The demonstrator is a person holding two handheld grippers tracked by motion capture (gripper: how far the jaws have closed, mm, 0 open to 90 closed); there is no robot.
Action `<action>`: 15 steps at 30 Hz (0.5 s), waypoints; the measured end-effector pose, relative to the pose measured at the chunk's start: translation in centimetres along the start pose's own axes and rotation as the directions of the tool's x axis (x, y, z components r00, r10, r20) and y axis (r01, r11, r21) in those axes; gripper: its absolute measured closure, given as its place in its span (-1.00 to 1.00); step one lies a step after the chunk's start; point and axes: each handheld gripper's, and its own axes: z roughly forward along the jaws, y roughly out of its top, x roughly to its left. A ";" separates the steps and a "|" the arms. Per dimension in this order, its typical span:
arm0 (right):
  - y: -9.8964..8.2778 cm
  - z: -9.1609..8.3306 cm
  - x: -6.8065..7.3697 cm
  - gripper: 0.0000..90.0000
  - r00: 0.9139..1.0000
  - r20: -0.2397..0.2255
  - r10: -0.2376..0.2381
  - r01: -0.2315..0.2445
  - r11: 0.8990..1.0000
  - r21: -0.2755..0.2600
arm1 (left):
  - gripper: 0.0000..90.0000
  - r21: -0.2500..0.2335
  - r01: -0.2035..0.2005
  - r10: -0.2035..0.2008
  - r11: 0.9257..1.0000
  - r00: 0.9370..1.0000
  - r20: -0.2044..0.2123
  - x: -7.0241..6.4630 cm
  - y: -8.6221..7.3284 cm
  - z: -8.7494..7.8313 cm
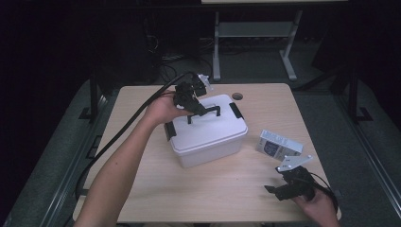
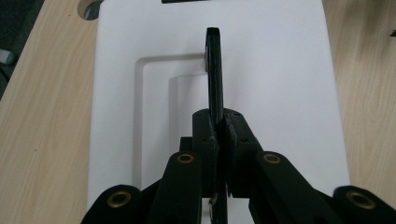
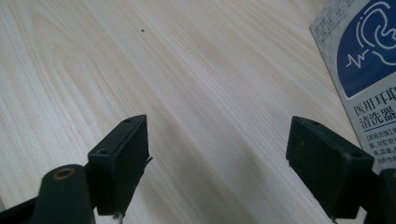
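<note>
High view: white box [image 1: 208, 135] mid-table [image 1: 156, 189], left gripper [image 1: 197, 108] over lid, clamped on black handle [image 1: 208, 112]; right gripper [image 1: 279, 189] low near front right edge, jaws apart, nothing between. Left gripper view: pads pinching handle [image 2: 215, 70] edge-on above lid [image 2: 280, 70]. Right gripper view: bare wood, printed carton [image 3: 364, 60] just beside one pad.

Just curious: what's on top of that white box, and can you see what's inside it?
On the white box, a black handle stands raised from the lid, clamped by the left gripper. Black latches sit at both ends. The closed, opaque lid hides any contents.
</note>
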 end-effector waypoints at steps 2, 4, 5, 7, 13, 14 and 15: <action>0.0 0.0 0.0 -0.54 1.000 -0.001 0.000 0.000 1.000 0.002 | 0.88 -0.002 0.002 -0.002 1.000 1.000 0.002 0.0 0.0 -0.1; 0.0 0.1 0.0 -0.54 1.000 0.000 -0.004 0.004 1.000 0.004 | 0.88 -0.009 0.005 -0.005 1.000 1.000 0.001 0.0 0.0 -0.1; 0.0 0.1 0.0 -0.54 1.000 -0.001 -0.004 0.004 1.000 0.004 | 0.88 -0.012 0.007 -0.007 1.000 1.000 0.003 0.0 0.0 -0.1; 0.0 0.1 0.0 -0.54 1.000 -0.001 -0.004 0.004 1.000 0.004 | 0.88 -0.016 0.009 -0.009 1.000 1.000 0.006 0.1 0.0 -0.2; 0.0 0.1 0.0 -0.54 1.000 -0.001 0.001 -0.001 1.000 0.004 | 0.88 -0.021 0.004 -0.004 1.000 1.000 0.008 0.0 0.1 -0.6; 0.0 0.1 0.0 -0.54 1.000 -0.004 0.001 -0.001 1.000 0.004 | 0.88 -0.022 0.003 -0.003 1.000 1.000 0.009 0.0 0.1 -0.7; 0.0 0.1 0.0 -0.54 1.000 -0.003 -0.003 0.003 1.000 0.004 | 0.88 -0.023 0.000 0.000 1.000 1.000 0.009 -0.1 0.2 -0.8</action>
